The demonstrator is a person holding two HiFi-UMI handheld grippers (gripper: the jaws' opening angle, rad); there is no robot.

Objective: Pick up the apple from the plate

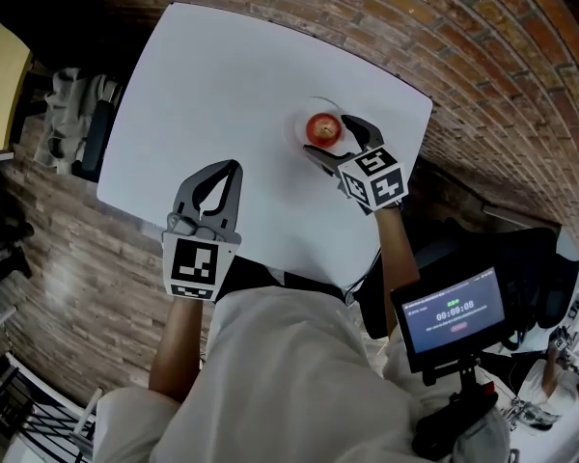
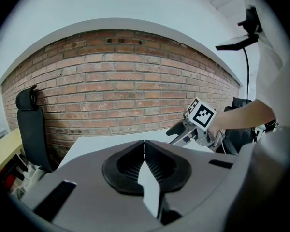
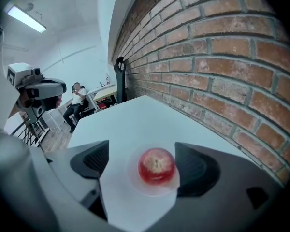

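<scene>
The white table (image 1: 232, 85) fills the middle of the scene, and the task's things sit toward its far right side, close to the brick wall (image 3: 222, 57). The left gripper (image 1: 215, 183) rests over the near left part of the table with its jaws pressed together on nothing, well apart from the work. The right gripper (image 1: 334, 143) points down at the small translucent plate (image 3: 135, 183), its claw spread wide. The red apple (image 3: 157, 166) stands stem up on that plate between the jaws, and neither pad touches it. The step in hand looks like the last of the approach before the squeeze. The apple sits nearer the right pad than the left, so it would be best to shift the claw a little to centre it. The pads should then sink to the apple's widest part while staying above the plate's rim. A slow, even close should suit the round, glossy skin, which may slip, and a straight lift should leave the light plate behind rather than drag or tip it. As for writing, the screen (image 1: 454, 309) at the near right shows 00:00:00, with smaller text too fine to read; the marker cubes (image 1: 374, 177) carry black and white squares only, and no label shows on apple or plate
</scene>
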